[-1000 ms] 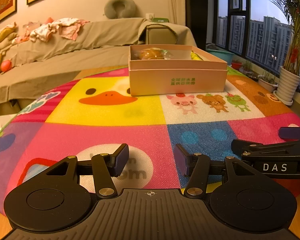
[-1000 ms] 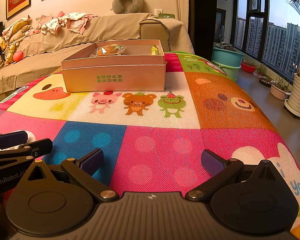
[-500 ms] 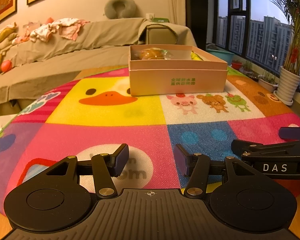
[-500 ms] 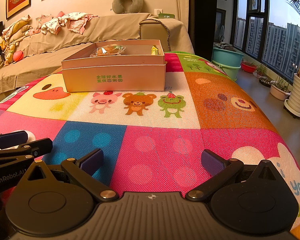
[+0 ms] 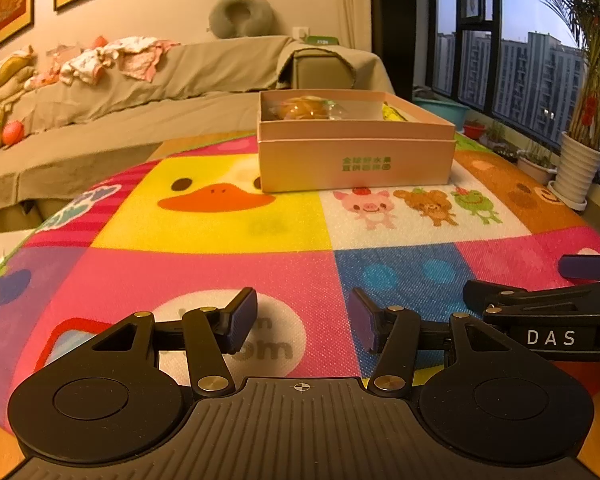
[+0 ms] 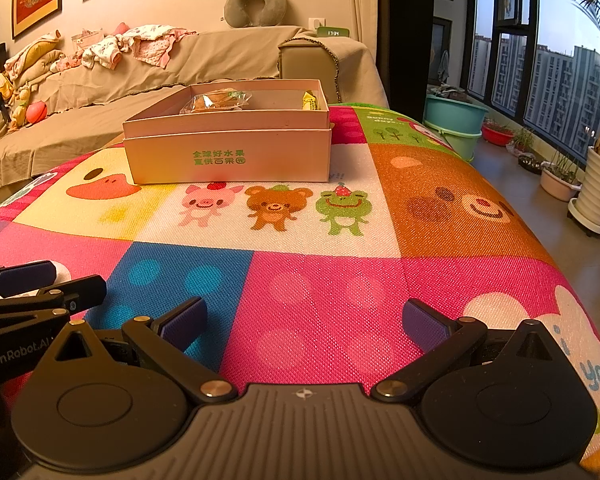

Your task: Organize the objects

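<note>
A pink cardboard box [image 5: 356,164] with green print stands at the far side of the colourful cartoon mat [image 5: 220,272]; it also shows in the right wrist view [image 6: 228,158]. Inside lie a clear-wrapped brown pastry [image 6: 216,101] and a small yellow packet [image 6: 310,101]. My left gripper [image 5: 302,318] is open and empty, low over the mat's near edge. My right gripper [image 6: 304,322] is open wider and empty, beside the left one, also at the near edge. Each gripper's side shows in the other's view.
A sofa [image 6: 140,76] draped in beige cloth with clothes and a neck pillow stands behind the table. To the right are windows, teal basins [image 6: 454,120] and potted plants [image 6: 598,188] on the floor.
</note>
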The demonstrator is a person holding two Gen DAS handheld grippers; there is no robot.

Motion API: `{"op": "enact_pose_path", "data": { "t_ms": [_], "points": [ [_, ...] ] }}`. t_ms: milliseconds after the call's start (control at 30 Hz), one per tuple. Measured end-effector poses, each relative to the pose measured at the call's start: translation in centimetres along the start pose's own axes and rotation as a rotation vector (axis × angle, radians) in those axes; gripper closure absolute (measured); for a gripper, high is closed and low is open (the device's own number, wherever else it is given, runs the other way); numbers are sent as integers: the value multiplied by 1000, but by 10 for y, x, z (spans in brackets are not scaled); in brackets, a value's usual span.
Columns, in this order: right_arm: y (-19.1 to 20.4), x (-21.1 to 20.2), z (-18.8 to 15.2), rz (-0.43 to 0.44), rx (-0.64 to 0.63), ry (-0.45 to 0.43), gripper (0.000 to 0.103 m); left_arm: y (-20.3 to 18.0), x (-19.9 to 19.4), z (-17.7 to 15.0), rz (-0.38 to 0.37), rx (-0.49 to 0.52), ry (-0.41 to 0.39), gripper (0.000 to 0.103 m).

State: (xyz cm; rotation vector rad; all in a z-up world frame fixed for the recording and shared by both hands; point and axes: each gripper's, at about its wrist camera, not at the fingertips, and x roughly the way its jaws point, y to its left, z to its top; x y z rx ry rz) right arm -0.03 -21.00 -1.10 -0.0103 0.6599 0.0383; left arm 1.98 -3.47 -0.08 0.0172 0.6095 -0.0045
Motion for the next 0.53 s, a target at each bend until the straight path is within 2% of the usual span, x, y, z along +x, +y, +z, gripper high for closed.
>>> {"op": "enact_pose_path", "data": {
  "t_ms": [533],
  "points": [
    [0,-1,-1,0,1,0,0,2,-2,-1,-1,1,-1,46]
  ]
}}
